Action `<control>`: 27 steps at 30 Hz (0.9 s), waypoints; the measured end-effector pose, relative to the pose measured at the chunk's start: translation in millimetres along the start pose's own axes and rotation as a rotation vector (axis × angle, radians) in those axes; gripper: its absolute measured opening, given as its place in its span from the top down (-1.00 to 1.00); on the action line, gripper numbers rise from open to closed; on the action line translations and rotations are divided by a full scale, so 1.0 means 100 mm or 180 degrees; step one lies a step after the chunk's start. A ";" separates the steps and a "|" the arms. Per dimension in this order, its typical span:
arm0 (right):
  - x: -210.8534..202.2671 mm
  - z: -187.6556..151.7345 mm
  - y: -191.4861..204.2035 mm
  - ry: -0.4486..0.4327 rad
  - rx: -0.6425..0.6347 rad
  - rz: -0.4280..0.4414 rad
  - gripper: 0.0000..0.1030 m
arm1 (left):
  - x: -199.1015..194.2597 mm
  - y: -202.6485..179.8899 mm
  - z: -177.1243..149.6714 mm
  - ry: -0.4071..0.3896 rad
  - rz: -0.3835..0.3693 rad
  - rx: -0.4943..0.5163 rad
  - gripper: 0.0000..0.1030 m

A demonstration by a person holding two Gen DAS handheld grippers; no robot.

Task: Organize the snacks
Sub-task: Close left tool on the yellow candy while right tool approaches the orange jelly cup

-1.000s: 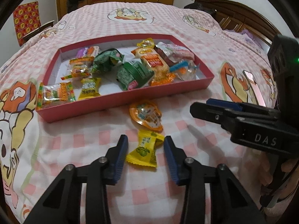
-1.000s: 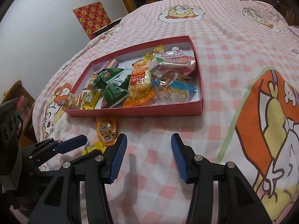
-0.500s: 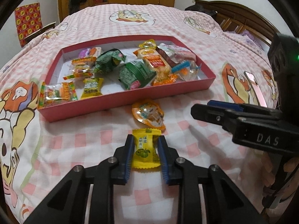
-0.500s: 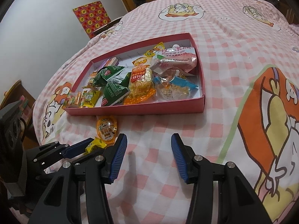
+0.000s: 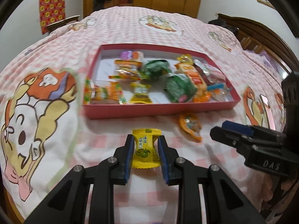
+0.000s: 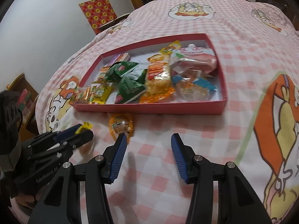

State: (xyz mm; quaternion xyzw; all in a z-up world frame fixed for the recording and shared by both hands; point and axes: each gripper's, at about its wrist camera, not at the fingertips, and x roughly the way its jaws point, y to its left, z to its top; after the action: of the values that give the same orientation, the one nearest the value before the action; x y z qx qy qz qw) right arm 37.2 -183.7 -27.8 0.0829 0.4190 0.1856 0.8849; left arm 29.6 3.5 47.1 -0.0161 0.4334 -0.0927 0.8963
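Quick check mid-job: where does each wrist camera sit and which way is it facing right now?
Left wrist: on the left gripper, looking along its fingers, shut on the yellow candy, toward the red tray; the right gripper shows at right.
Right wrist: on the open right gripper, facing the tray; the left gripper shows at left.
Shared: tray, orange packet, checked bedspread.

A box point(image 5: 158, 110) is being borne on the bedspread point(image 5: 115, 28), with snack packets heaped inside it. Just before its near wall, a round snack pouch point(image 6: 121, 126) is lying on the cloth. Nearer still and to the left, a candy packet point(image 5: 144, 148) is being held between the left gripper point(image 5: 145, 141) fingers. The right gripper point(image 6: 147, 140) is being held beside it, to the right.
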 end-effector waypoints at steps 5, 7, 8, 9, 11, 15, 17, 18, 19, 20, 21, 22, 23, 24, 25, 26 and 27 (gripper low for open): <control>0.11 0.03 0.15 0.0064 -0.0140 -0.0015 0.02 | 0.00 0.14 -0.01 -0.0007 0.0058 -0.0110 0.48; 0.17 0.05 0.20 0.0083 -0.0190 -0.0025 0.02 | 0.01 0.17 -0.02 0.0000 0.0045 -0.0144 0.48; 0.18 0.06 0.22 0.0089 -0.0200 -0.0029 0.02 | 0.01 0.19 -0.02 -0.0003 0.0041 -0.0156 0.48; 0.20 0.07 0.24 0.0097 -0.0214 -0.0028 0.02 | 0.01 0.20 -0.02 -0.0006 0.0037 -0.0167 0.48; 0.24 0.09 0.29 0.0095 -0.0250 -0.0033 0.02 | 0.01 0.22 -0.02 -0.0010 0.0022 -0.0181 0.48; 0.32 0.12 0.36 0.0105 -0.0325 -0.0046 0.02 | 0.01 0.25 -0.03 -0.0004 -0.0007 -0.0206 0.48; 0.35 0.12 0.39 0.0099 -0.0354 -0.0051 0.02 | 0.02 0.26 -0.03 -0.0004 -0.0014 -0.0214 0.48; 0.36 0.13 0.40 0.0092 -0.0367 -0.0058 0.02 | 0.02 0.26 -0.04 -0.0004 -0.0019 -0.0220 0.48; 0.38 0.13 0.41 0.0091 -0.0385 -0.0071 0.03 | 0.02 0.27 -0.04 -0.0003 -0.0022 -0.0223 0.48; 0.39 0.13 0.41 0.0087 -0.0396 -0.0085 0.06 | 0.02 0.27 -0.04 -0.0004 -0.0020 -0.0221 0.48; 0.40 0.13 0.42 0.0080 -0.0409 -0.0093 0.14 | 0.02 0.27 -0.04 -0.0006 -0.0020 -0.0221 0.48; 0.41 0.13 0.42 0.0076 -0.0425 -0.0107 0.25 | 0.02 0.27 -0.04 -0.0004 -0.0019 -0.0219 0.48; 0.41 0.12 0.42 0.0075 -0.0430 -0.0109 0.25 | 0.02 0.27 -0.04 -0.0003 -0.0019 -0.0219 0.48; 0.41 0.12 0.42 0.0072 -0.0431 -0.0103 0.26 | 0.02 0.27 -0.04 -0.0002 -0.0019 -0.0219 0.48; 0.41 0.12 0.41 0.0068 -0.0429 -0.0097 0.26 | 0.02 0.27 -0.04 -0.0004 -0.0020 -0.0219 0.48; 0.41 0.12 0.41 0.0064 -0.0425 -0.0088 0.26 | 0.01 0.28 -0.04 -0.0006 -0.0020 -0.0216 0.48; 0.40 0.12 0.40 0.0061 -0.0426 -0.0081 0.27 | 0.02 0.27 -0.03 -0.0007 -0.0021 -0.0215 0.48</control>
State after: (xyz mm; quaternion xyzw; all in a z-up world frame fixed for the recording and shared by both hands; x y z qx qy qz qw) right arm 59.4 -130.8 -36.6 0.0165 0.4152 0.2026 0.8867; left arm 32.4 30.2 40.5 -0.0479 0.4353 -0.0809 0.8954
